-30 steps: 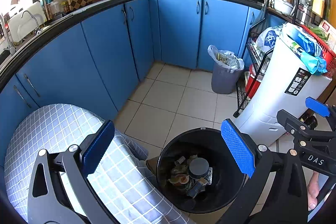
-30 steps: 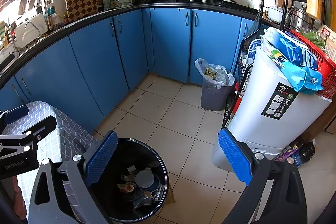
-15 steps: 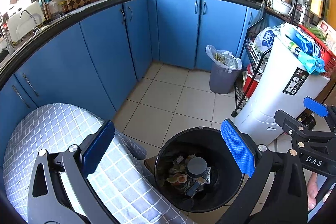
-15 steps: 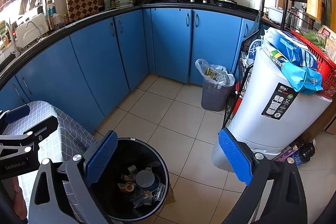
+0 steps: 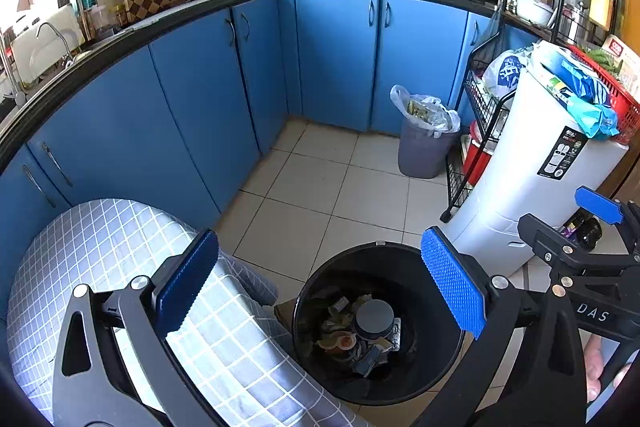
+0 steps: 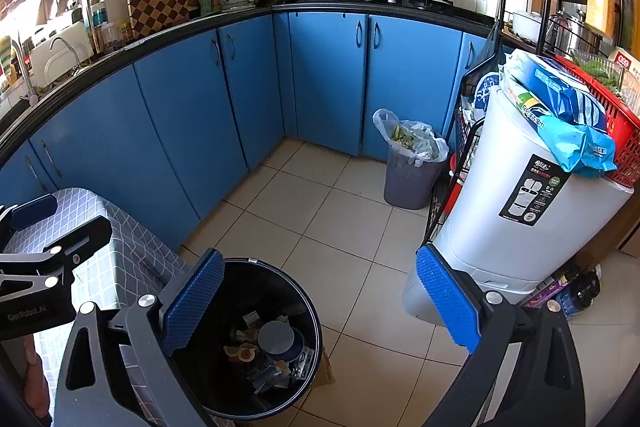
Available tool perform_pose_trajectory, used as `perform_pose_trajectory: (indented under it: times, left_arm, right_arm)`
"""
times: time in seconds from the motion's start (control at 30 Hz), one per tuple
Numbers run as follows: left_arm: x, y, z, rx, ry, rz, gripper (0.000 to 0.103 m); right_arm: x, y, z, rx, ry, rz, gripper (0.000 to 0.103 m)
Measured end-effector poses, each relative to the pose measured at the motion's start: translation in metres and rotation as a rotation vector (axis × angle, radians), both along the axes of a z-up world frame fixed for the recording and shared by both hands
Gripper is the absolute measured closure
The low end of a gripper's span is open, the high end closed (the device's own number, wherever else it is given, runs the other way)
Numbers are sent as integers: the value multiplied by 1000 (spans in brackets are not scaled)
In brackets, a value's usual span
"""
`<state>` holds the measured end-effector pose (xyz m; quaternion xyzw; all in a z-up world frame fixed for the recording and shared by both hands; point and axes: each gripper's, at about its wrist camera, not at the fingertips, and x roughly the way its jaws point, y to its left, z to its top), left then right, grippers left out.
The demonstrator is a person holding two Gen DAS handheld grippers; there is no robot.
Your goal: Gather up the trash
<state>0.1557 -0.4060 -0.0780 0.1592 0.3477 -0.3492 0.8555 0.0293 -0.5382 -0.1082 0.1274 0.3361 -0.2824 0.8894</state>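
Standing over a round black plastic waste bin (image 5: 448, 367) on the pale tiled floor (image 6: 320, 223), both hand-held tools hover with nothing between their blue ribbed pads.

- Left gripper (image 5: 320, 287): jaws spread wide, empty, positioned above the bin's rim. Left pad overlaps a table covered in grey-and-white checked cloth (image 5: 100, 247) that stands just beside the bin.
- Right gripper (image 6: 320, 303): jaws likewise spread, empty, held above floor between the bin and a tall white plastic appliance with a black label (image 6: 520, 211). A person's fingers (image 5: 594, 367) show at the handle in the left wrist view.
- Collected trash (image 6: 268, 351) lies at the bottom of the bin: a round grey lid-like disc, crumpled wrappers, orange-and-cream scraps. Individual items too jumbled to identify further.
- Cardboard piece (image 6: 326, 367) pokes out at the bin's base on the floor.
- Farther off: small grey ribbed bin lined with a clear bag (image 6: 412, 167), filled with greenish scraps, against blue cabinet doors (image 6: 328, 75).
- Blue and green packets (image 6: 560, 107) rest on top of the white appliance, next to a red plastic basket (image 6: 620, 131).
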Motion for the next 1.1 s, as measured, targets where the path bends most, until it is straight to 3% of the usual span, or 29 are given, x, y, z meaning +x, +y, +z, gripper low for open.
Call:
perform_pose_trajectory:
  times: [0.27,1.1]
  left_arm:
    - [-3,1,2,-33,24,-39,3]
    - [-3,3,-1,24,22,1,3]
  right_arm:
    - [-1,-2,-2,13,0,-2,9]
    - [-3,-3,2,11,-6,-1,9]
